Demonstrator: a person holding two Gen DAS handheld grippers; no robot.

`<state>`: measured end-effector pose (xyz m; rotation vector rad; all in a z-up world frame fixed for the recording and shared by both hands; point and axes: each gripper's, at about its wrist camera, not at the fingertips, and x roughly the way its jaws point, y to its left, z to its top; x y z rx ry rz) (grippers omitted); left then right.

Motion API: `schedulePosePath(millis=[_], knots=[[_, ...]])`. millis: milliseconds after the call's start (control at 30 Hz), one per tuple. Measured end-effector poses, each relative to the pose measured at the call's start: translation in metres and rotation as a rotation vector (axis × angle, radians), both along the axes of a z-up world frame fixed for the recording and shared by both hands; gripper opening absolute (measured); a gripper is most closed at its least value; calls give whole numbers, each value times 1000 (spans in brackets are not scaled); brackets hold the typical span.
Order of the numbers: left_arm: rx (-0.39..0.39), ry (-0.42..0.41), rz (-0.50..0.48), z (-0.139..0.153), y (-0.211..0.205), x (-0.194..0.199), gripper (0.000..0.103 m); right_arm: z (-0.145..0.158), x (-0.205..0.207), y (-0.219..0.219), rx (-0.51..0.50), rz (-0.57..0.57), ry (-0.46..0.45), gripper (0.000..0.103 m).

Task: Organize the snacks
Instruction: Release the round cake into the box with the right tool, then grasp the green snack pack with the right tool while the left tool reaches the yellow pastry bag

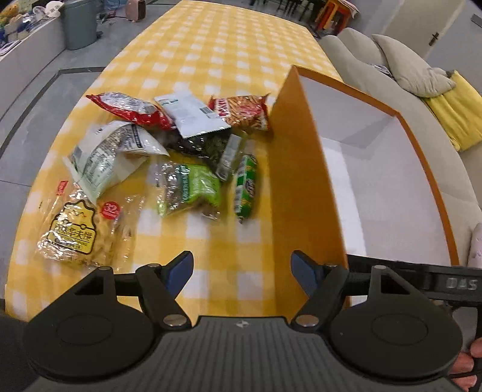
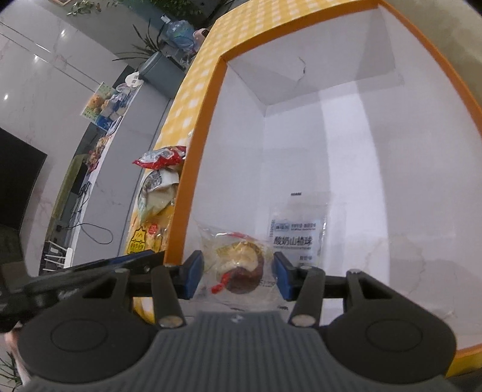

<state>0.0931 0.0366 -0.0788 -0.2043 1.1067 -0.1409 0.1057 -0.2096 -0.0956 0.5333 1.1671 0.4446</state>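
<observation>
Several snack packets lie heaped on the yellow checked tablecloth [image 1: 211,60]: a red one [image 1: 129,110], a white one [image 1: 192,114], an orange-red one [image 1: 244,111], a green one [image 1: 192,187] and a yellow biscuit bag [image 1: 78,232]. To their right stands the orange box [image 1: 301,169] with its white inside. My left gripper [image 1: 241,271] hangs open over bare cloth beside the box wall, holding nothing. Inside the box [image 2: 201,144], my right gripper [image 2: 238,274] stands open around a clear packet with a brown pastry [image 2: 241,265]. A white labelled packet [image 2: 296,235] lies just behind it.
A beige sofa [image 1: 361,54] with a cushion and a yellow blanket [image 1: 455,111] runs along the table's right side. A grey bin [image 1: 79,24] stands on the floor at the far left. The far half of the table holds nothing.
</observation>
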Motion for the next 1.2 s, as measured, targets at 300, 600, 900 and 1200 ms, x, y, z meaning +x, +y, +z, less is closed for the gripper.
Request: schedulePosePath(millis=[300,600,900,1200], knots=[[-17,-9,11,3,6,2,86,3,-5,-7,-20,-53,-12,60],[-45,55,81,-3,27,6,87,20,-11,-9,-250,-109,-123,60],[3,89,184,-4,71,7,87,40,-22,15,-323,-132,-255,59],[11,136,370,-2,146,4,87,80,-39,79,-266,-130,-452,59]])
